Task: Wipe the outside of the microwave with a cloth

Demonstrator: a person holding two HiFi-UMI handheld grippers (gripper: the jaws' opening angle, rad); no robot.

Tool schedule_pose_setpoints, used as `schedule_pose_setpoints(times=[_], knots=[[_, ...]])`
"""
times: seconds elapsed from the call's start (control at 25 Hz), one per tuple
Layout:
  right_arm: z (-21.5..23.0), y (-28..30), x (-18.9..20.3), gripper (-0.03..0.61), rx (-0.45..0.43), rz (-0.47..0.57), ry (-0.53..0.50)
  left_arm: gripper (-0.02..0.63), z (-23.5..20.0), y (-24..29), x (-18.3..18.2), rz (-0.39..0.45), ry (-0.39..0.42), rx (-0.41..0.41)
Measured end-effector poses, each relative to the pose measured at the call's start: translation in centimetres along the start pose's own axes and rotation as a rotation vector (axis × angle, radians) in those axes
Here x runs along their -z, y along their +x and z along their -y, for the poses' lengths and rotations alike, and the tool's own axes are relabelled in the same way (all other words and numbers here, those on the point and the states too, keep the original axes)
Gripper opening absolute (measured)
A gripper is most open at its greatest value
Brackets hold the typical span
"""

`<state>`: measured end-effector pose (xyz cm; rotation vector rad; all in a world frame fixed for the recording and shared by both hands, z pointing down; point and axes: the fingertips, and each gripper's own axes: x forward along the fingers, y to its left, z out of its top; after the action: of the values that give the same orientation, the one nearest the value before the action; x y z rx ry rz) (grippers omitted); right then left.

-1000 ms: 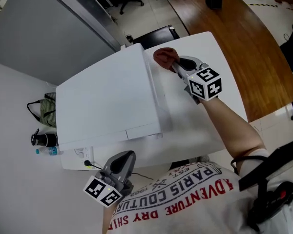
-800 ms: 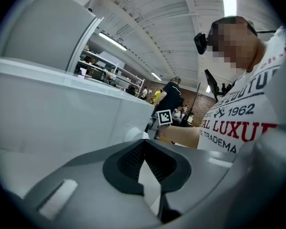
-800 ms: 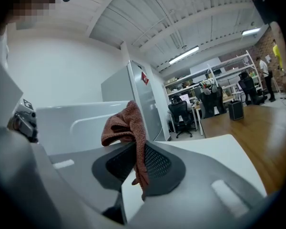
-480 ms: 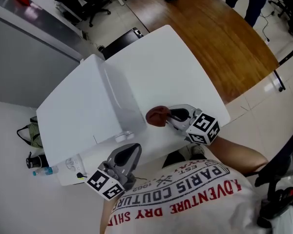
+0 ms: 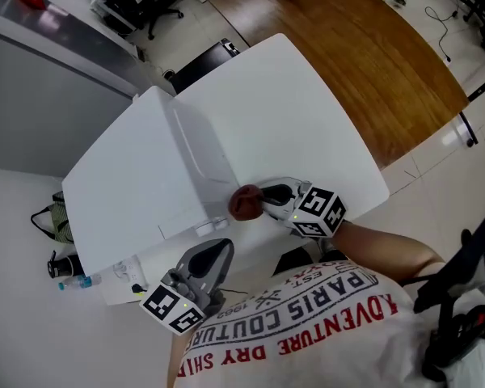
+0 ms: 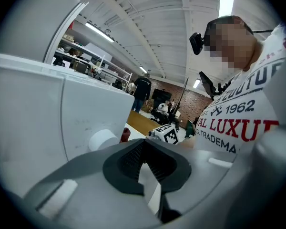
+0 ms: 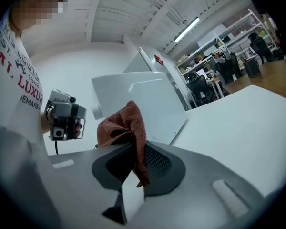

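Observation:
The white microwave [image 5: 133, 188] stands on a white table [image 5: 299, 128], its front face turned toward the table's open side. My right gripper [image 5: 259, 204] is shut on a red-brown cloth [image 5: 243, 202], which is pressed against the near end of the microwave's front, close to the round knob [image 5: 205, 228]. In the right gripper view the cloth [image 7: 122, 127] bunches up out of the shut jaws, with the microwave [image 7: 138, 97] behind it. My left gripper [image 5: 219, 249] hangs shut and empty just before the near corner; its own view shows the knob [image 6: 102, 139].
A wooden table [image 5: 372, 55] lies past the white one on the right. A black chair [image 5: 214, 59] stands at the far end. A bag [image 5: 58, 217] and a bottle [image 5: 69, 280] lie on the floor at the left. A cable plugs in near the corner [image 5: 136, 284].
My right gripper has drawn the cloth along the microwave's front from its far end to the near end by the knob. The left gripper has stayed about where it was.

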<state>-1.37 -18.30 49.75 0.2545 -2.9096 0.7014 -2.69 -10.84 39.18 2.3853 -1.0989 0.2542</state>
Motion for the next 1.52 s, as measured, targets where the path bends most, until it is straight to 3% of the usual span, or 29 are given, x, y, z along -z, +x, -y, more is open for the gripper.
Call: schedule_pose_setpoints(times=[0.56,1.0,1.28,1.52], knots=[[12.3,9.8,-7.4,0.040,0.160,-0.002,0.001,-0.005,-5.0,-6.6,1.7,0.012,-0.061,-0.146],[19.1,14.4,-11.2,0.038,0.303,0.008,0.015,-0.005,-7.0,-9.2,2.7,0.029,-0.109,-0.200],[19.1,13.7,-11.5,0.038,0.327,-0.016,-0.011,-0.005,-6.3,-8.6,2.6,0.046,-0.104,-0.182],[13.6,5.6,-12.1,0.038,0.255,0.020,-0.075,-0.005,-5.4,-7.0,1.4,0.093,-0.057,-0.190]])
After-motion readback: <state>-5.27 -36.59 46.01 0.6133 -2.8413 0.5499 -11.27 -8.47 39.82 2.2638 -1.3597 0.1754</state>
